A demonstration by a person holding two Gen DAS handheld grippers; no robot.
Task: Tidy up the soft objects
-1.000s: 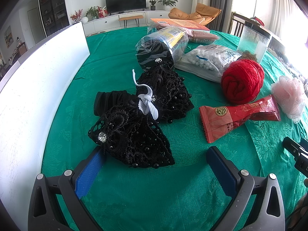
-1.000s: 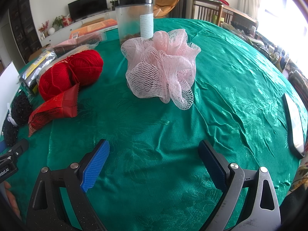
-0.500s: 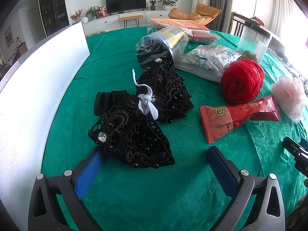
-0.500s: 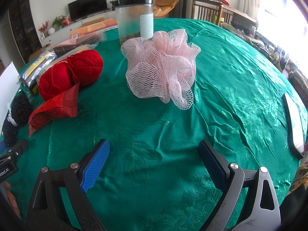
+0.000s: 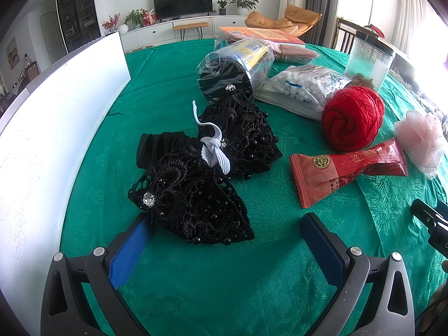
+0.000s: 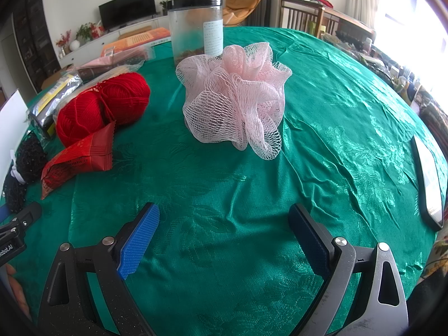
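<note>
Left gripper (image 5: 226, 240): jaws spread wide, nothing between them; blue pads, hovering low over the green tablecloth (image 5: 173, 285). Left pad tip sits just beside the near edge of the black lace bundle.
Right gripper (image 6: 224, 236): jaws spread wide, holding nothing; blue pads, over bare cloth, well short of the pink mesh sponge.
Black lace bundle (image 5: 196, 179): two beaded black lace pieces tied together with a white elastic band (image 5: 214, 154); a clear rhinestone shows on the nearer piece. Lies directly ahead of the left gripper; seen at the far left edge of the right wrist view.
Red snack packet (image 5: 347, 168): flat on the cloth, right of the lace bundle, its far end just under the yarn.
Red yarn ball (image 5: 352, 119): behind the packet, touching it or nearly so; appears as two lobes in the right wrist view (image 6: 103, 106).
Pink mesh sponge (image 6: 236, 95): ruffled bath pouf, upright on the cloth, straight ahead of the right gripper, right of the yarn and apart from it.
Clear jar (image 6: 196, 25): black lid, white label, standing upright just behind the sponge.
Cotton ball bag (image 5: 305, 89): clear zip bag, left of the yarn.
Wrapped black cylinder (image 5: 235, 70): lying on its side in clear plastic, behind the lace bundle.
White board (image 5: 56, 117): upright along the table's left edge.
</note>
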